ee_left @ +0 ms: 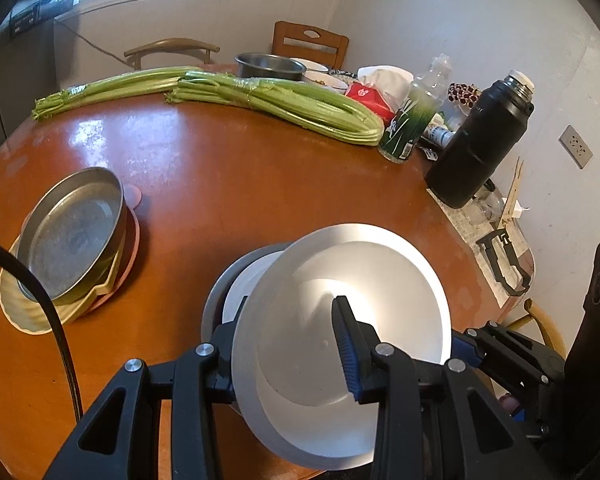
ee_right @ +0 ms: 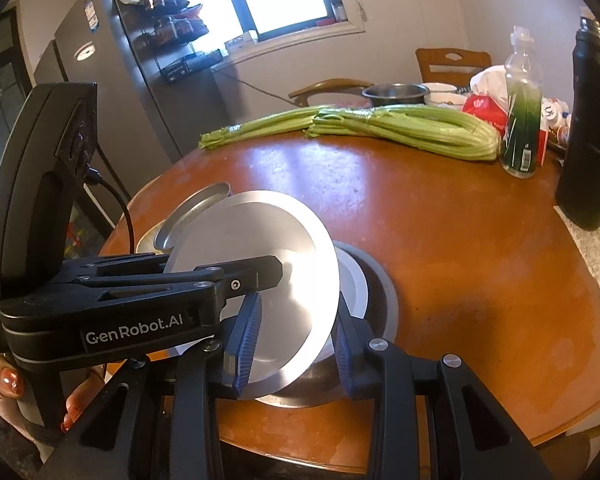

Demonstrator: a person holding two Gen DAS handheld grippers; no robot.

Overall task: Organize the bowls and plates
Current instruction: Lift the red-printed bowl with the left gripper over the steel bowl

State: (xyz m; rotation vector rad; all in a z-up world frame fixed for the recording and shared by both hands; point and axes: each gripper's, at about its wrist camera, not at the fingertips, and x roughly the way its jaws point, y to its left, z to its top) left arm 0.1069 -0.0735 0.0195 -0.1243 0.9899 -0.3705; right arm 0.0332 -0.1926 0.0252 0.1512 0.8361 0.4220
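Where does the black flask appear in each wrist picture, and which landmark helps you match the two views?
Left wrist view: the black flask stands right of centre, at the table's far right edge, behind the held plate.
Right wrist view: the black flask fills the far right edge, partly cut off.
Shared landmark: the celery lying across the table's far side.
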